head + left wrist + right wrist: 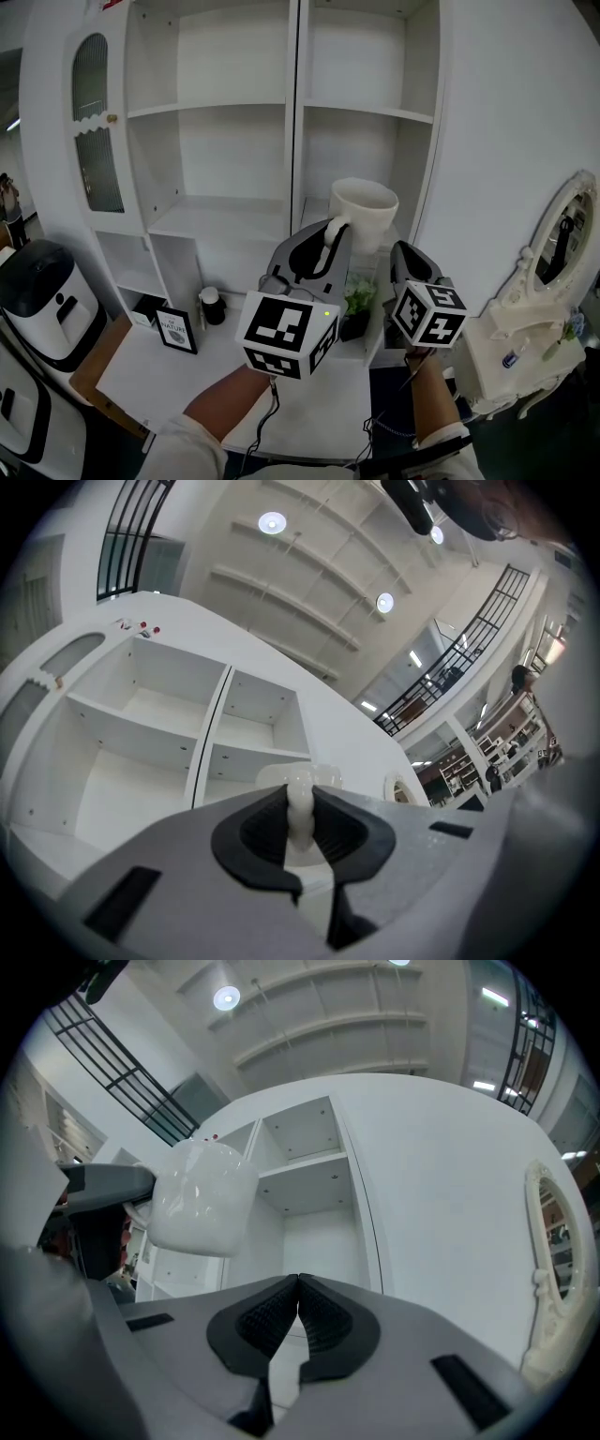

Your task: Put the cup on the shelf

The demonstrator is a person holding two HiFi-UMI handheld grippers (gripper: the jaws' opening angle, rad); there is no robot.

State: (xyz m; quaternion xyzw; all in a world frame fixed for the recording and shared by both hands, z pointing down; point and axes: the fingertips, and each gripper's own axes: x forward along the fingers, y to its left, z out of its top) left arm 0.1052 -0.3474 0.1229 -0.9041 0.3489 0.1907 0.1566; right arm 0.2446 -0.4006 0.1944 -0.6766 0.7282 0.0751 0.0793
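Observation:
A white cup [365, 214] hangs in the air in front of the white shelf unit [286, 106], at the height of its lower right compartment. My left gripper [330, 236] is shut on the cup's handle [300, 808], which shows pinched between the dark pads. The cup's rim [286, 776] peeks just beyond the jaws. My right gripper [405, 258] sits to the right of the cup, shut with nothing between its pads [281, 1321]. In the right gripper view the cup [202, 1199] hangs at upper left.
A small potted plant [357, 302] stands on the desk [225, 375] below the cup. A framed sign [176, 328] and a dark jar [212, 307] stand at left. An ornate white mirror [561, 242] is at right, a white appliance [42, 302] at far left.

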